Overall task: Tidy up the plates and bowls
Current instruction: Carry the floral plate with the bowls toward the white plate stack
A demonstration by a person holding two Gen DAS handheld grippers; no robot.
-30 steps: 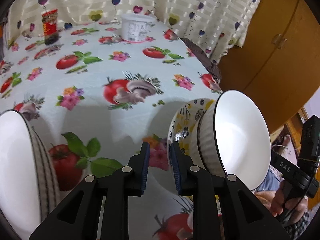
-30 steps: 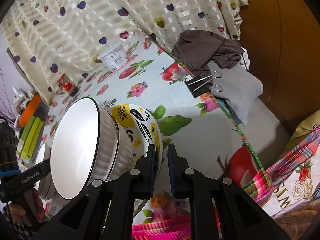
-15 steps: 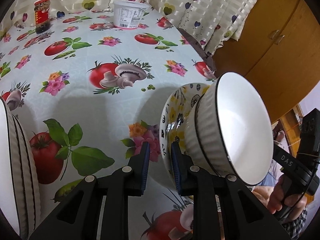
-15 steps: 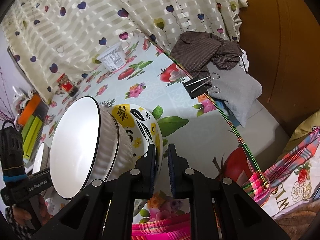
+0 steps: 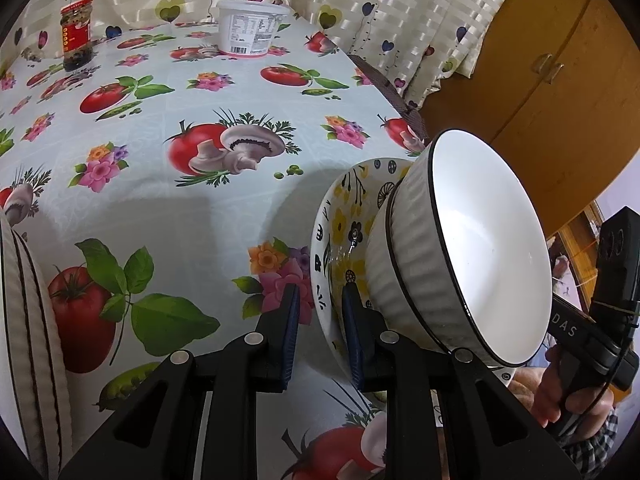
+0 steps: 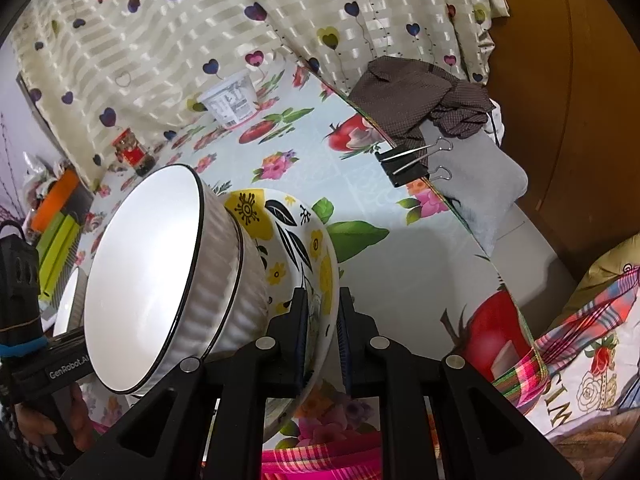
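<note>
A white ribbed bowl with a black rim (image 5: 480, 248) sits nested inside a floral yellow-and-black bowl (image 5: 344, 220); both are held tilted on edge above the table. My left gripper (image 5: 319, 320) is shut on the floral bowl's rim. My right gripper (image 6: 322, 322) is shut on the opposite rim of the same floral bowl (image 6: 304, 236), with the white bowl (image 6: 148, 272) to its left. A stack of white ribbed bowls (image 5: 28, 320) stands at the left edge of the left wrist view.
The table has a tomato-and-flower cloth (image 5: 200, 120). A white tub (image 5: 250, 26) and a red-labelled jar (image 5: 76, 34) stand at the back by the curtain. Binder clips (image 6: 412, 158) and brown cloth (image 6: 420, 96) hang at the right table edge. Green and orange boxes (image 6: 56, 232) lie far left.
Both grippers carried the nested bowls a little further over the table; the stack of white bowls slid toward the left edge of the left wrist view. The grips are unchanged.
</note>
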